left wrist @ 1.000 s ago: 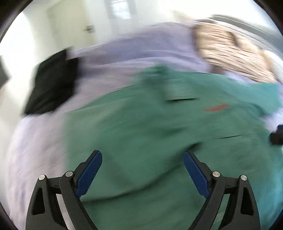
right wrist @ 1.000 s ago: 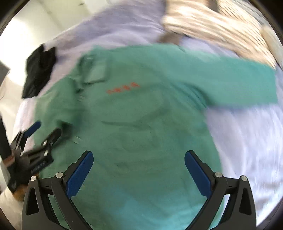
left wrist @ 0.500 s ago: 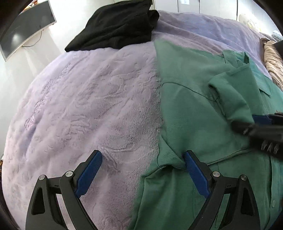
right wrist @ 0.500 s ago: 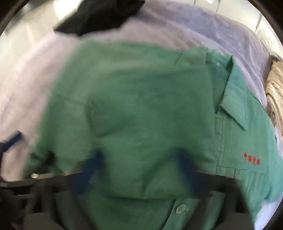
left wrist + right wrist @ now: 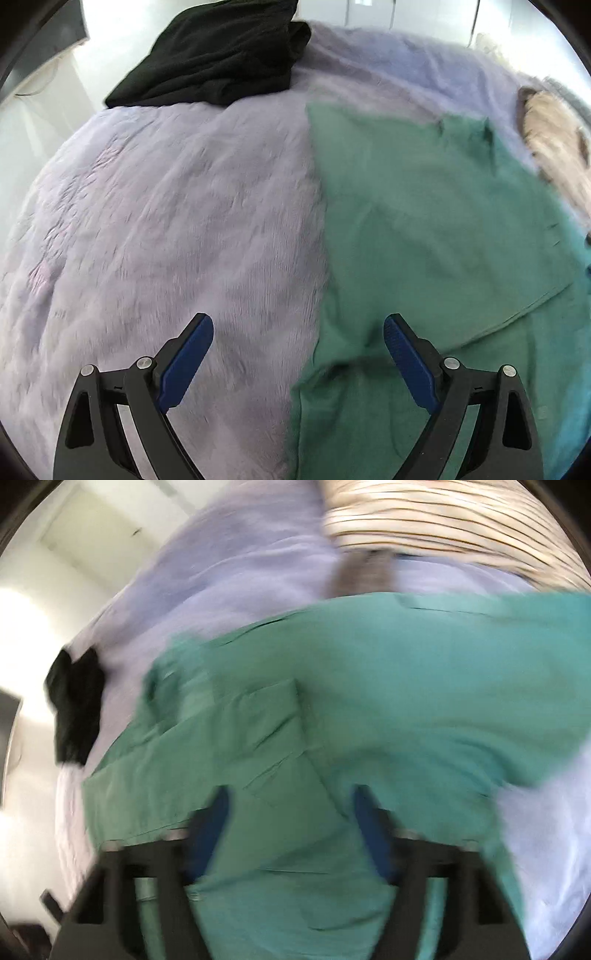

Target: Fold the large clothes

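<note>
A large green shirt (image 5: 436,236) lies spread on a lilac bedspread (image 5: 166,229), with one side folded over its front. My left gripper (image 5: 298,332) is open and empty, low over the shirt's left edge. In the right wrist view the shirt (image 5: 369,709) fills the middle, blurred by motion. My right gripper (image 5: 291,805) is open just above the folded part, with nothing between its blue pads.
A black garment (image 5: 218,55) lies at the bed's far left corner; it also shows in the right wrist view (image 5: 77,709). A beige striped cloth (image 5: 454,520) lies at the far side, beyond the shirt. A pale wall and floor surround the bed.
The shirt's left side now lies folded over its front. My right gripper has swung away across the shirt. My left gripper has shifted slightly and stays open.
</note>
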`<action>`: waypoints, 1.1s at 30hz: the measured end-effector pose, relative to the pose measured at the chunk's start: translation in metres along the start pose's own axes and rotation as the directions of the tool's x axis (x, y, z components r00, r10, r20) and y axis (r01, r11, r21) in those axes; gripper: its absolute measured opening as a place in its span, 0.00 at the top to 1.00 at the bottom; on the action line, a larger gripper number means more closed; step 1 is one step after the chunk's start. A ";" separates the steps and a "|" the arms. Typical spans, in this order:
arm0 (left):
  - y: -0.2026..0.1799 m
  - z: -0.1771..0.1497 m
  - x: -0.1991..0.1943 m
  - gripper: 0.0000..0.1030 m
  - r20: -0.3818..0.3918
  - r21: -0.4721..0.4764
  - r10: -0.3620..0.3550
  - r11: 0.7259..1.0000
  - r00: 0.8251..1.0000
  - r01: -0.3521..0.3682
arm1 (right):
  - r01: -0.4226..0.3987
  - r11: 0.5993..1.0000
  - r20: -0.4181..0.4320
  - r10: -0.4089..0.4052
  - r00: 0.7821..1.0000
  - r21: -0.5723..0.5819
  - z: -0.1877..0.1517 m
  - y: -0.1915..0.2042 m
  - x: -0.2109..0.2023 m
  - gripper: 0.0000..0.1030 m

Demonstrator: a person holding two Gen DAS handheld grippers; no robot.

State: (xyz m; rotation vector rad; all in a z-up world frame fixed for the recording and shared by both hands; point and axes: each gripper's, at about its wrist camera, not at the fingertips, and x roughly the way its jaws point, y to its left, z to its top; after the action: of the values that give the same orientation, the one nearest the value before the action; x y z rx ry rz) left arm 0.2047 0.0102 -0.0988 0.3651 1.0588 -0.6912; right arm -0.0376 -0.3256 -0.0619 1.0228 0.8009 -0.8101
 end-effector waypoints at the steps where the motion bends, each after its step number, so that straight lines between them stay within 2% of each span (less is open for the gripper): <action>1: 0.006 0.012 -0.001 0.09 -0.001 0.001 -0.026 1.000 1.000 0.026 | -0.017 1.000 0.007 0.017 1.000 0.008 -0.005 0.001 -0.005 0.25; 2: 0.011 0.025 0.000 0.09 -0.004 -0.002 -0.048 0.999 0.999 0.048 | -0.053 0.998 0.004 0.053 0.999 0.017 -0.011 0.002 -0.012 0.25; 4: 0.022 0.051 0.010 0.09 -0.028 -0.023 -0.103 0.994 0.994 0.103 | -0.198 0.980 -0.014 0.199 0.980 0.025 -0.029 0.016 -0.018 0.25; 6: 0.029 0.071 0.027 0.09 -0.065 -0.043 -0.150 0.988 0.987 0.147 | -0.369 0.929 -0.108 0.371 0.922 0.043 -0.061 0.053 -0.003 0.25; 7: 0.031 0.080 0.039 0.09 -0.090 -0.052 -0.168 0.985 0.982 0.164 | -0.420 0.905 -0.157 0.424 0.892 0.061 -0.076 0.066 0.010 0.25; 9: 0.029 0.092 0.061 0.09 -0.139 -0.069 -0.196 0.980 0.971 0.188 | -0.521 0.845 -0.285 0.533 0.797 0.122 -0.118 0.114 0.050 0.27; 10: 0.025 0.097 0.071 0.09 -0.158 -0.074 -0.200 0.979 0.967 0.190 | -0.538 0.830 -0.315 0.555 0.770 0.147 -0.134 0.131 0.067 0.27; 12: 0.018 0.099 0.080 0.11 -0.165 -0.077 -0.198 0.979 0.966 0.187 | -0.559 0.803 -0.335 0.595 0.731 0.207 -0.157 0.157 0.097 0.29; 13: 0.015 0.101 0.083 0.30 -0.163 -0.083 -0.216 0.975 0.963 0.205 | -0.560 0.788 -0.330 0.615 0.716 0.254 -0.166 0.168 0.113 0.31; 14: 0.013 0.103 0.083 0.51 -0.165 -0.081 -0.224 0.974 0.960 0.213 | -0.555 0.781 -0.326 0.625 0.710 0.288 -0.170 0.173 0.124 0.39; 15: 0.012 0.106 0.082 0.62 -0.163 -0.074 -0.221 0.975 0.962 0.211 | -0.536 0.779 -0.323 0.625 0.711 0.327 -0.178 0.178 0.135 0.48; 16: 0.012 0.108 0.079 0.82 -0.158 -0.067 -0.227 0.973 0.961 0.219 | -0.518 0.779 -0.327 0.622 0.712 0.353 -0.184 0.182 0.145 0.83; 17: 0.016 0.112 0.076 0.89 -0.153 -0.069 -0.251 0.968 0.956 0.243 | -0.513 0.775 -0.334 0.626 0.705 0.369 -0.185 0.183 0.152 0.97; 19: 0.025 0.116 0.073 0.94 -0.144 -0.076 -0.285 0.958 0.948 0.276 | -0.528 0.753 -0.324 0.651 0.687 0.393 -0.187 0.192 0.157 0.98; 21: 0.033 0.119 0.074 0.94 -0.133 -0.067 -0.265 0.964 0.955 0.258 | -0.578 0.724 -0.320 0.687 0.652 0.376 -0.186 0.207 0.153 0.98; 22: 0.035 0.118 0.078 0.94 -0.143 -0.071 -0.256 0.966 0.956 0.248 | -0.593 0.722 -0.334 0.691 0.641 0.356 -0.187 0.216 0.154 0.98; 23: 0.036 0.118 0.082 0.94 -0.148 -0.070 -0.244 0.969 0.959 0.236 | -0.593 0.729 -0.351 0.684 0.640 0.341 -0.187 0.222 0.157 0.98; 24: 0.035 0.116 0.084 0.94 -0.147 -0.063 -0.229 0.973 0.962 0.222 | -0.581 0.747 -0.378 0.665 0.644 0.323 -0.192 0.228 0.165 0.98; 27: 0.034 0.116 0.086 0.94 -0.133 -0.055 -0.188 0.982 0.973 0.182 | -0.514 0.816 -0.438 0.576 0.690 0.264 -0.208 0.235 0.177 0.97; 29: 0.039 0.116 0.082 0.94 -0.129 -0.055 -0.160 0.986 0.979 0.154 | -0.510 0.817 -0.453 0.574 0.682 0.268 -0.212 0.231 0.172 0.92; 30: 0.042 0.116 0.078 0.94 -0.125 -0.057 -0.150 0.988 0.981 0.144 | -0.506 0.827 -0.488 0.556 0.673 0.245 -0.212 0.229 0.167 0.90; 31: 0.044 0.116 0.073 0.94 -0.116 -0.058 -0.145 0.989 0.983 0.139 | -0.504 0.839 -0.521 0.529 0.670 0.204 -0.210 0.225 0.157 0.84; 32: 0.044 0.116 0.064 0.94 -0.097 -0.053 -0.141 0.989 0.985 0.136 | -0.508 0.845 -0.530 0.510 0.678 0.164 -0.207 0.218 0.145 0.72; 33: 0.044 0.115 0.056 0.94 -0.078 -0.045 -0.133 0.990 0.988 0.130 | -0.510 0.850 -0.519 0.497 0.696 0.132 -0.201 0.208 0.131 0.63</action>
State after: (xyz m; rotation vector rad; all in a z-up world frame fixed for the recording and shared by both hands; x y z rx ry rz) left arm 0.3283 -0.0439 -0.0976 0.2922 1.1796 -0.7772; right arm 0.1671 -0.1005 -0.1526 1.3969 0.9290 -0.0172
